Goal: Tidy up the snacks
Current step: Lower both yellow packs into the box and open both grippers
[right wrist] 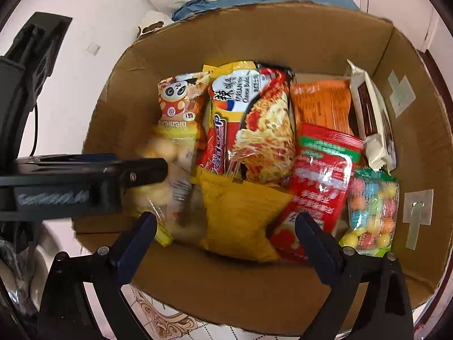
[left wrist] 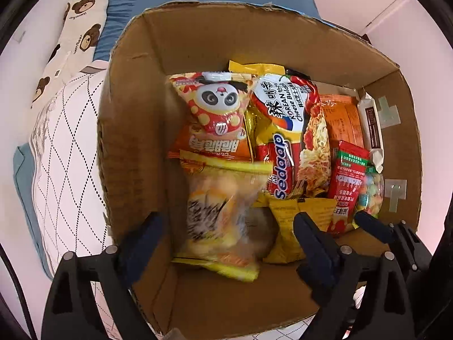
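Both the left gripper (left wrist: 229, 226) and right gripper (right wrist: 226, 226) have fingers spread empty above the cardboard box (left wrist: 198, 42); the Sedaap noodle packet (left wrist: 294, 133) lies lengthwise toward the far wall.

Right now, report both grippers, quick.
Left gripper: open, holding nothing, over the clear bag of puffed snacks in the cardboard box.
Right gripper: open, empty, above the yellow packet.
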Demonstrator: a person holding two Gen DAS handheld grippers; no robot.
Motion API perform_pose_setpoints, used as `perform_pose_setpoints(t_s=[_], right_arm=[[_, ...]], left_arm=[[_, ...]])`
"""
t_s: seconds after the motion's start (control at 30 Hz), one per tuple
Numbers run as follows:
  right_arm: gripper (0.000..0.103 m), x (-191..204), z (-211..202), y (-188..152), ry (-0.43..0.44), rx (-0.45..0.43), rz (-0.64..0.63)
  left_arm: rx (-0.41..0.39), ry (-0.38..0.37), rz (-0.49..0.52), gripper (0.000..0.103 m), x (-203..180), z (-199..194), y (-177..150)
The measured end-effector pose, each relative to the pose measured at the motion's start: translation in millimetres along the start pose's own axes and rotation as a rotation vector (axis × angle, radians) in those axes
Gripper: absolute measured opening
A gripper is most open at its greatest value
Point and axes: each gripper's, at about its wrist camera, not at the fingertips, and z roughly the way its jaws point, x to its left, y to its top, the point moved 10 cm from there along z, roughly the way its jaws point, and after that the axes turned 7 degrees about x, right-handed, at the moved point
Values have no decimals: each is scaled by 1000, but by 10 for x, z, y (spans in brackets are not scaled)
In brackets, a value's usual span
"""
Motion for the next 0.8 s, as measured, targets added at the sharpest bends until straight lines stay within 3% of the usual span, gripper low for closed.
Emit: perform_pose_setpoints(t_s=[0.13,0.47,0.8], right_arm=[[100,-117,-97,-12,-44,-22,17],[100,-560,-449,-122,-191,-57,79],[100,-533,-1151,-368,-293,-215,29]], left_arm=[[-44,19,1,94,-43,-96,2],[-153,-17,-22,94,-174,-330,-128],[-357,11,0,94,-295,-786,-493]])
